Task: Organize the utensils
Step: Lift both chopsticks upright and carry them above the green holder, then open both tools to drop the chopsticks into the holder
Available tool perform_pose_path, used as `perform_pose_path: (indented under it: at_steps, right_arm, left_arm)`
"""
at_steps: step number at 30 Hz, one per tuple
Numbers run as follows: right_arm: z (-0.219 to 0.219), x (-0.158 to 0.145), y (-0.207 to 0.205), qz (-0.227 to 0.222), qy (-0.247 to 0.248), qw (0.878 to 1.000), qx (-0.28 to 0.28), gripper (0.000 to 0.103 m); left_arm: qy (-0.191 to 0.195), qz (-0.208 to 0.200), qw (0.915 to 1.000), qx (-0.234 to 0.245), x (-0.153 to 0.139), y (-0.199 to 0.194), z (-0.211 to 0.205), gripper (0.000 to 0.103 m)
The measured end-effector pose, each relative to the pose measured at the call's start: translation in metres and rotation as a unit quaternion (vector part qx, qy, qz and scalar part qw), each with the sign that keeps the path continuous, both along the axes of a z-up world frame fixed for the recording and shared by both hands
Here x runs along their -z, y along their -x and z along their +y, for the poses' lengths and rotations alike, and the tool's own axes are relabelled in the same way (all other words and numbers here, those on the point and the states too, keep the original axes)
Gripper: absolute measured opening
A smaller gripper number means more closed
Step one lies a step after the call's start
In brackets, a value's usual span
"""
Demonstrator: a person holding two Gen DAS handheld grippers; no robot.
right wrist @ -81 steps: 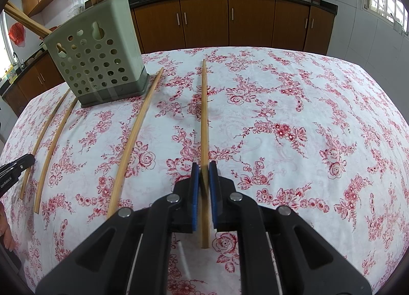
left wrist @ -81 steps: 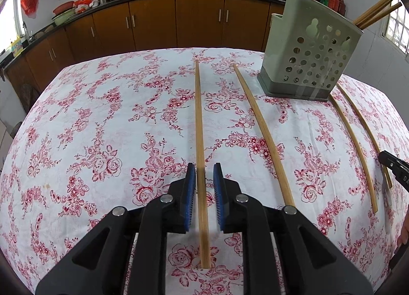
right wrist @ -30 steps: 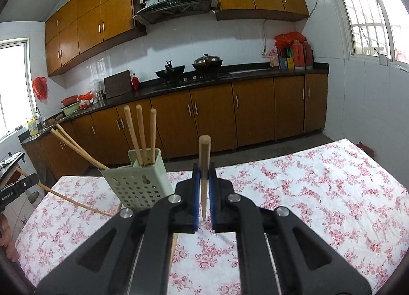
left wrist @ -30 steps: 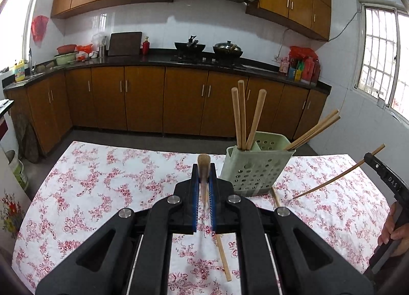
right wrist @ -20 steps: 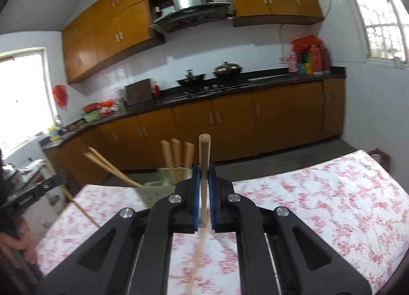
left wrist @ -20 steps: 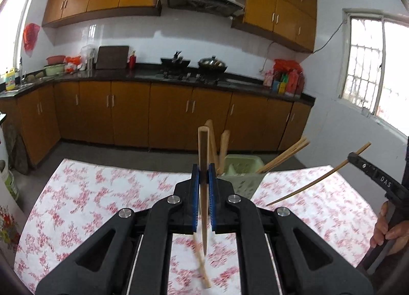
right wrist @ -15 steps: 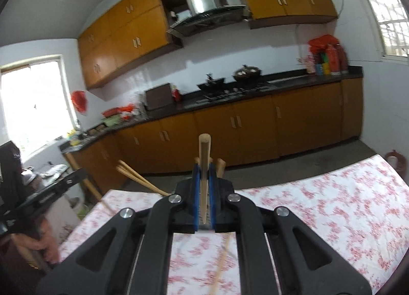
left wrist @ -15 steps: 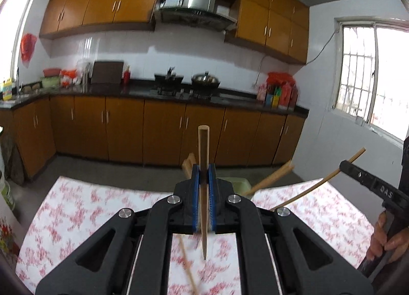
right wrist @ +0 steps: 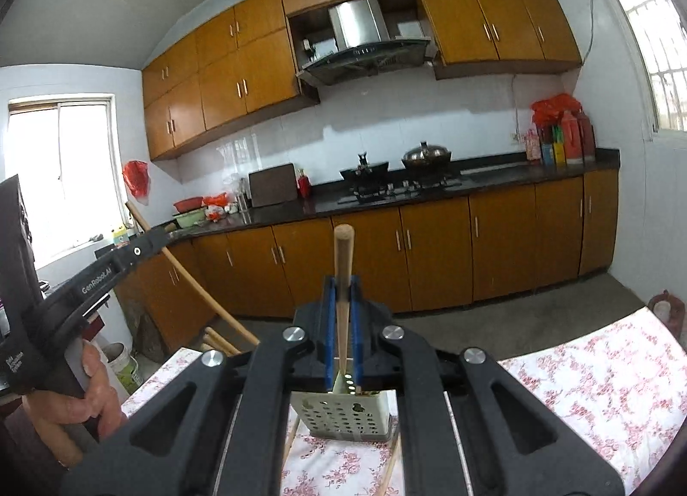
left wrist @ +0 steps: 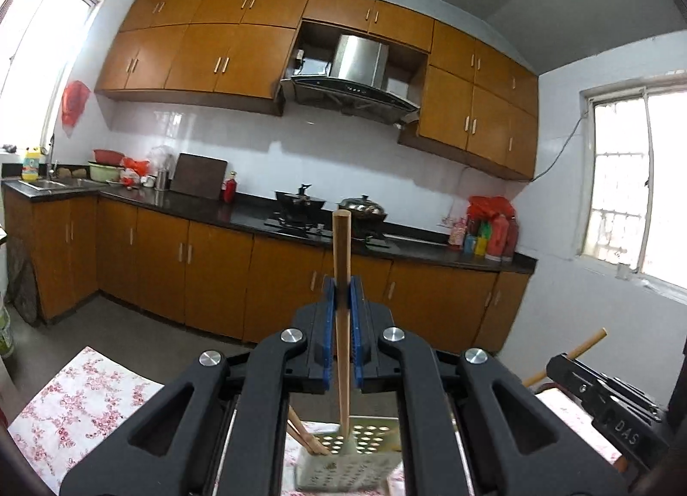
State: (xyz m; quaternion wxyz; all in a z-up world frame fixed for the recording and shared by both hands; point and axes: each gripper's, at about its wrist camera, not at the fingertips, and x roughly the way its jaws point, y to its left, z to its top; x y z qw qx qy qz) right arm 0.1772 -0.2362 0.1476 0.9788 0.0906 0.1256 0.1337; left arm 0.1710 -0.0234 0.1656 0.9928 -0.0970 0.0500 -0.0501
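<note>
Bench [right wrist: 601,384] with flowery cloth down below, green holder [right wrist: 343,414] standing on it. Left gripper [left wrist: 342,302] held level, fingers clenched on upright chopstick [left wrist: 342,281] over holder. Right gripper [right wrist: 341,302] tipped slightly down, clamping own chopstick [right wrist: 342,281] likewise.

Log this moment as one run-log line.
left tongs: shut on chopstick | right tongs: shut on chopstick | both above holder

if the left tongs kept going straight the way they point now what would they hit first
Probably nothing nearby. The left tongs, shut on a chopstick, point level across open floor toward the lower cabinets under the stove. The green holder sits below that line. Depth is hard to judge.
</note>
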Motion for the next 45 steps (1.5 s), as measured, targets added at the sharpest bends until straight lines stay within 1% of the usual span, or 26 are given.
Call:
perform_pose_path:
  at_steps: [2,6,8,14,17,18,20,21,22,25,28,32,35,37,40,42,45]
  right_arm:
    - [0.001,0.01,-0.013,0.017,-0.006,1.0,-0.001,0.007]
    - [0.007,0.023,-0.027,0.034,-0.002,0.999,0.002,0.007]
    - [0.009,0.028,-0.031,0.038,0.003,0.999,0.003,0.007]
    - [0.016,0.038,-0.041,0.054,0.012,0.998,0.005,0.008]
    - [0.015,0.039,-0.041,0.058,0.01,0.998,0.008,0.011]
    - [0.015,0.039,-0.039,0.057,0.009,0.998,0.008,0.011]
    - [0.012,0.037,-0.032,0.05,0.006,0.999,0.012,0.017]
    - [0.01,0.036,-0.028,0.046,0.006,0.999,0.014,0.018]
    - [0.007,0.035,-0.023,0.041,0.006,0.999,0.017,0.018]
    - [-0.001,0.035,-0.009,0.035,0.005,0.999,0.027,0.02]
    - [-0.012,0.044,0.005,0.043,0.0,0.998,0.037,0.021]
    - [-0.021,0.077,0.015,0.082,0.014,0.995,0.048,0.023]
    - [-0.021,0.114,0.013,0.134,0.021,0.99,0.047,0.023]
    - [-0.016,0.147,0.008,0.181,0.027,0.982,0.042,0.023]
    - [-0.001,0.186,0.005,0.23,0.04,0.972,0.02,0.023]
    - [0.011,0.207,0.005,0.251,0.047,0.967,0.005,0.023]
    - [0.029,0.231,0.002,0.275,0.063,0.959,-0.003,0.023]
  left_arm:
    - [0.0,0.011,0.9999,-0.006,0.012,-0.011,-0.001,0.007]
    - [0.009,0.029,0.9995,-0.005,0.029,-0.02,0.001,0.007]
    - [0.002,0.033,0.9994,-0.004,0.035,-0.022,-0.001,0.007]
    - [0.0,0.056,0.9984,0.008,0.044,-0.024,0.001,0.007]
    - [0.001,0.064,0.9979,0.013,0.044,-0.019,0.006,0.008]
    - [0.001,0.065,0.9978,0.013,0.042,-0.018,0.007,0.011]
    - [-0.001,0.066,0.9977,0.01,0.039,-0.011,0.01,0.02]
    - [0.0,0.067,0.9977,0.009,0.038,-0.007,0.013,0.028]
    - [0.002,0.066,0.9978,0.009,0.037,-0.005,0.014,0.03]
    - [0.005,0.071,0.9974,0.007,0.034,0.005,0.022,0.03]
    - [0.004,0.08,0.9968,0.007,0.036,0.016,0.029,0.03]
    - [-0.005,0.102,0.9947,0.003,0.05,0.031,0.039,0.03]
    - [-0.017,0.123,0.9922,-0.006,0.069,0.036,0.046,0.031]
    - [-0.031,0.143,0.9891,-0.015,0.084,0.035,0.05,0.031]
    - [-0.045,0.181,0.9821,-0.025,0.112,0.031,0.055,0.031]
    - [-0.051,0.212,0.9757,-0.025,0.133,0.028,0.058,0.031]
    - [-0.051,0.244,0.9681,-0.024,0.153,0.025,0.061,0.031]
